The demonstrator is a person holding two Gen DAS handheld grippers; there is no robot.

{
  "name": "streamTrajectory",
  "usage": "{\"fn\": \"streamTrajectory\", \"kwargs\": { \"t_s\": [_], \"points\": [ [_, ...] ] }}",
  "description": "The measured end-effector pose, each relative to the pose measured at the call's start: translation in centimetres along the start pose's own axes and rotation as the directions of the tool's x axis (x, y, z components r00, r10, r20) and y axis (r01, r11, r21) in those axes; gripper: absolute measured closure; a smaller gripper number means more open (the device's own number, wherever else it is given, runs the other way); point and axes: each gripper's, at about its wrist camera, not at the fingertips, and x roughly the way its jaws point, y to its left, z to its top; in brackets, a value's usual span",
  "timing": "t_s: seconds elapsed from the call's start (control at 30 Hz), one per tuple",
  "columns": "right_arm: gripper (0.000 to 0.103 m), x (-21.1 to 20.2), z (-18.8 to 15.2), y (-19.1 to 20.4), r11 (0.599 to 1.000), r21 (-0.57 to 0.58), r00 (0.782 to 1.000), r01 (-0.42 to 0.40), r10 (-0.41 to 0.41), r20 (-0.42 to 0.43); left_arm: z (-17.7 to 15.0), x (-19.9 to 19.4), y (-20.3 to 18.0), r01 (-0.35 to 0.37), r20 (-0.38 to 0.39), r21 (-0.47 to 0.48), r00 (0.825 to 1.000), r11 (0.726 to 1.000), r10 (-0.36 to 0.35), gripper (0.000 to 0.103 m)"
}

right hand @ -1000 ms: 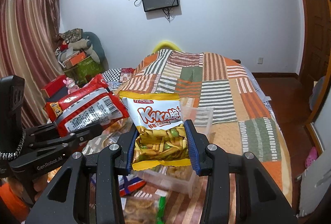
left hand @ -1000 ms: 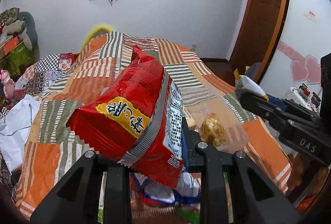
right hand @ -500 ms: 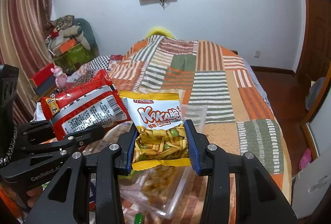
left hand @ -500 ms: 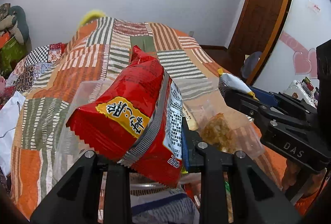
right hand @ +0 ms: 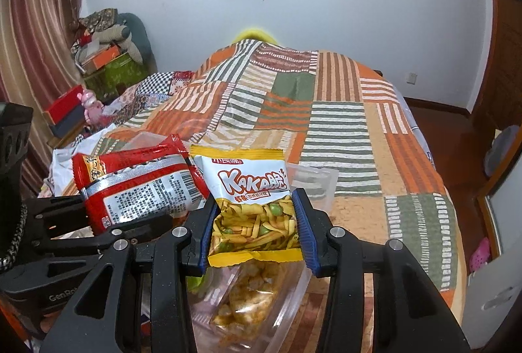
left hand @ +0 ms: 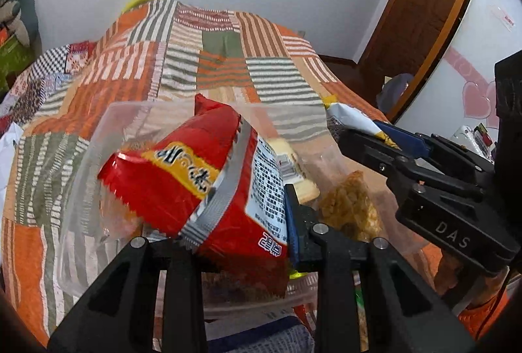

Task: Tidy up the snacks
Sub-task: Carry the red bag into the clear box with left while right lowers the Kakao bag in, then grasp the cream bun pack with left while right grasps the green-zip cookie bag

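My left gripper [left hand: 228, 216] is shut on a red snack packet [left hand: 195, 183], held tilted above a clear plastic bin [left hand: 98, 137] on the bed. The red packet also shows in the right wrist view [right hand: 137, 186]. My right gripper [right hand: 256, 229] is shut on a white and yellow Kaka snack packet [right hand: 251, 203], held over the same bin [right hand: 313, 183]. In the left wrist view the right gripper [left hand: 375, 137] comes in from the right with its packet [left hand: 349, 118]. A bag of golden fried snacks [left hand: 352, 206] lies in the bin, seen also in the right wrist view [right hand: 251, 297].
The bin rests on a patchwork orange, green and striped bedspread [right hand: 326, 98]. More packets lie below the grippers at the near edge [left hand: 261, 336]. Boxes and a pink toy [right hand: 91, 105] sit left of the bed. A wooden door [left hand: 424, 10] stands to the right.
Both grippers have moved forward and down toward the clear bin, still holding their packets. The red packet now hangs over the bin's inside and the two packets are closer together.
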Motion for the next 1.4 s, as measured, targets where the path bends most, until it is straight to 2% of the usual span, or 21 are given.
{"fn": "streamTrajectory", "kwargs": {
  "t_s": [0.13,0.27,0.4,0.83,0.87,0.97,1.07,1.17,1.23,1.4],
  "points": [
    [0.061,0.0,0.0,0.3,1.0,-0.024,1.0,0.011,-0.011,-0.008,-0.2,-0.3,0.3,0.009,-0.003,-0.012,1.0,1.0,-0.009,0.073],
    [0.06,0.1,0.1,0.2,1.0,-0.008,1.0,-0.02,0.02,-0.017,-0.4,-0.9,0.1,0.0,-0.001,-0.011,1.0,1.0,0.0,0.07],
    [0.059,-0.5,0.3,0.3,1.0,-0.016,1.0,-0.017,0.017,-0.009,-0.4,-1.8,0.0,0.002,0.01,-0.01,1.0,1.0,-0.002,0.07],
    [0.059,-4.6,-0.4,1.0,0.999,-0.022,0.998,-0.037,0.038,0.04,-1.8,-7.8,-1.1,-0.026,0.086,0.031,0.996,0.999,0.023,0.065],
    [0.058,-5.0,-0.6,1.1,0.999,-0.023,0.998,-0.039,0.04,0.044,-2.0,-8.4,-1.0,-0.031,0.093,0.032,0.995,0.999,0.028,0.064],
    [0.054,-6.2,-1.2,1.5,0.999,-0.029,0.998,-0.039,0.041,0.056,-2.9,-10.3,-0.7,-0.058,0.121,0.038,0.991,0.998,0.053,0.05],
    [0.051,-7.1,-1.8,2.0,0.999,-0.036,0.997,-0.035,0.038,0.068,-3.9,-12.0,-0.4,-0.086,0.143,0.041,0.987,0.995,0.079,0.048],
    [0.042,-8.0,-2.4,2.5,0.998,-0.042,0.996,-0.04,0.043,0.072,-5.1,-13.3,0.1,-0.103,0.153,0.034,0.983,0.994,0.097,0.039],
    [0.031,-8.5,-2.9,2.7,0.998,-0.04,0.995,-0.042,0.045,0.084,-5.6,-14.0,0.6,-0.133,0.168,0.036,0.978,0.991,0.125,0.033],
    [0.027,-9.1,-4.0,3.7,0.998,-0.039,0.994,-0.053,0.056,0.09,-7.4,-15.2,2.3,-0.166,0.177,0.01,0.971,0.986,0.162,0.02]
  ]
}}
